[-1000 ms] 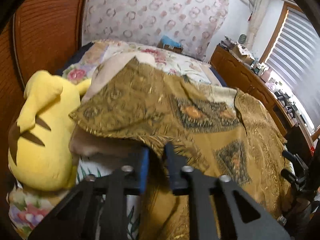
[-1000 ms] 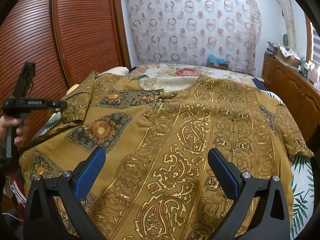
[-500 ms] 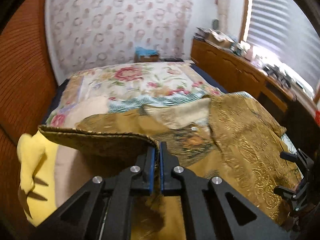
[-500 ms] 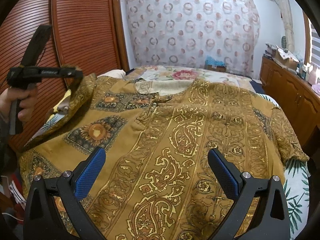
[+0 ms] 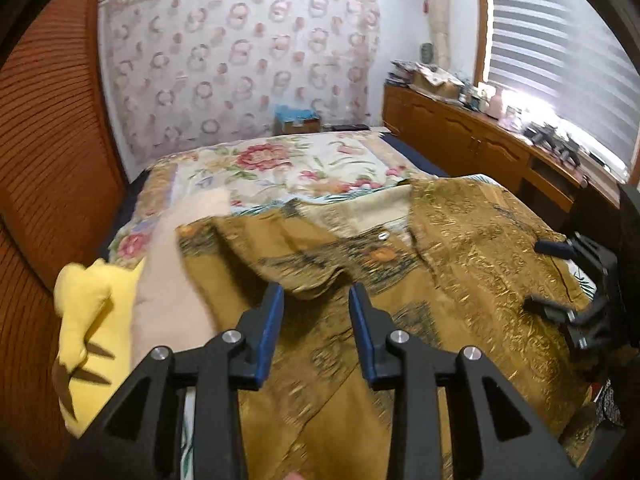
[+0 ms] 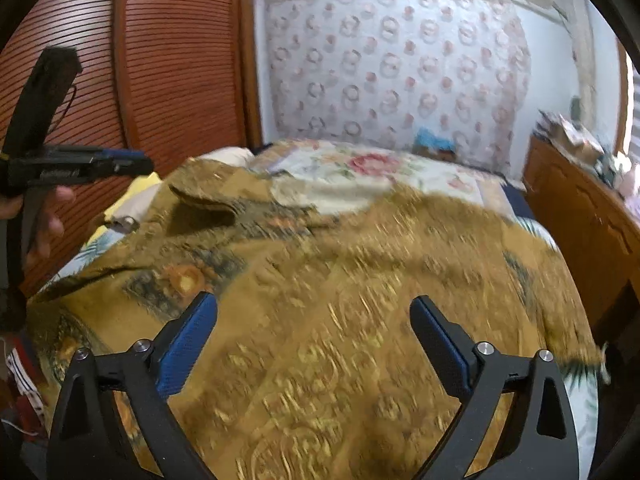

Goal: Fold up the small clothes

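Note:
A gold-brown patterned shirt (image 5: 460,264) lies spread on the bed; it also fills the right wrist view (image 6: 340,300). Its left sleeve (image 6: 200,200) lies folded in over the shirt's body. My left gripper (image 5: 316,304) is open and empty, hovering just above the folded sleeve (image 5: 304,276). It shows in the right wrist view (image 6: 120,162) at the far left, held in a hand. My right gripper (image 6: 314,328) is wide open and empty above the shirt's lower part. It shows in the left wrist view (image 5: 560,280) at the right edge.
A floral bedspread (image 5: 288,168) covers the bed behind the shirt. A yellow plush toy (image 5: 92,320) and a beige pillow (image 5: 172,280) lie at the left. A wooden slatted wardrobe (image 6: 168,60) stands at the left, a wooden dresser (image 5: 480,148) at the right.
My left gripper carried the sleeve inward over the shirt, then opened and let it go. The sleeve now lies folded on the shirt. The right gripper stayed open and shifted a little.

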`<state>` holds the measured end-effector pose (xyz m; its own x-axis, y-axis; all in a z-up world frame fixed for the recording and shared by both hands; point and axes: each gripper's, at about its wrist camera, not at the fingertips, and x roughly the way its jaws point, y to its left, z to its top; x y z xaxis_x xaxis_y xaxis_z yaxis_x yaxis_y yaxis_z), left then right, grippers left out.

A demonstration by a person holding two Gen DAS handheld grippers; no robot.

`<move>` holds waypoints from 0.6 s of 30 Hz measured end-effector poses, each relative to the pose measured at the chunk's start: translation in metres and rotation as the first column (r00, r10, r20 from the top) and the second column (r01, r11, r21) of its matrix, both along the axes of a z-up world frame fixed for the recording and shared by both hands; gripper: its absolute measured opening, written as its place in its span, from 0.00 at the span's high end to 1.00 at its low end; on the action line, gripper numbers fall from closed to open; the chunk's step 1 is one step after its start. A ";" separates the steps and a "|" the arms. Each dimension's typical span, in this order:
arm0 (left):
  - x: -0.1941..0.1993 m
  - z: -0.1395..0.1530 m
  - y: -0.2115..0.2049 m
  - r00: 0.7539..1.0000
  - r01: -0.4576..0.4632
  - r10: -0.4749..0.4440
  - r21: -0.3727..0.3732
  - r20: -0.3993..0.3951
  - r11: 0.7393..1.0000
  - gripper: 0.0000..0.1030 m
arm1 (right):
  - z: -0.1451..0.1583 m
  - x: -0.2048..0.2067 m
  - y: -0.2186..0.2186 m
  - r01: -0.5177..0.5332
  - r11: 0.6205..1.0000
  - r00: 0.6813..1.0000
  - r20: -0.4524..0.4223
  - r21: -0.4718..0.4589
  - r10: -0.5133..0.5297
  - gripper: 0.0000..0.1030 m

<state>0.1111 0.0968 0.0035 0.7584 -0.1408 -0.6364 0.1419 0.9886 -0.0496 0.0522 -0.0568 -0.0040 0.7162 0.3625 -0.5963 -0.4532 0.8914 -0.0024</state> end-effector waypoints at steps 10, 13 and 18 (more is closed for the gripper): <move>-0.029 -0.037 0.051 0.994 -0.103 0.101 -0.045 -0.046 0.994 0.68 | -0.003 0.069 0.098 -0.217 0.974 0.976 -0.035 -0.070 0.215 0.16; -0.034 -0.040 0.058 0.993 -0.114 0.112 -0.051 -0.043 0.992 0.68 | -0.014 0.088 0.127 -0.269 0.959 0.962 -0.079 -0.085 0.263 0.16; -0.041 -0.038 0.062 0.993 -0.117 0.115 -0.064 -0.025 0.991 0.68 | -0.040 0.114 0.175 -0.326 0.930 0.941 -0.155 -0.169 0.301 0.16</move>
<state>0.0700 0.1590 -0.0345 0.7584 -0.0946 -0.6448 0.0246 0.9929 -0.1167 0.1662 0.1185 -0.0444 0.5002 0.4284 -0.7525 -0.7171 0.6921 -0.0826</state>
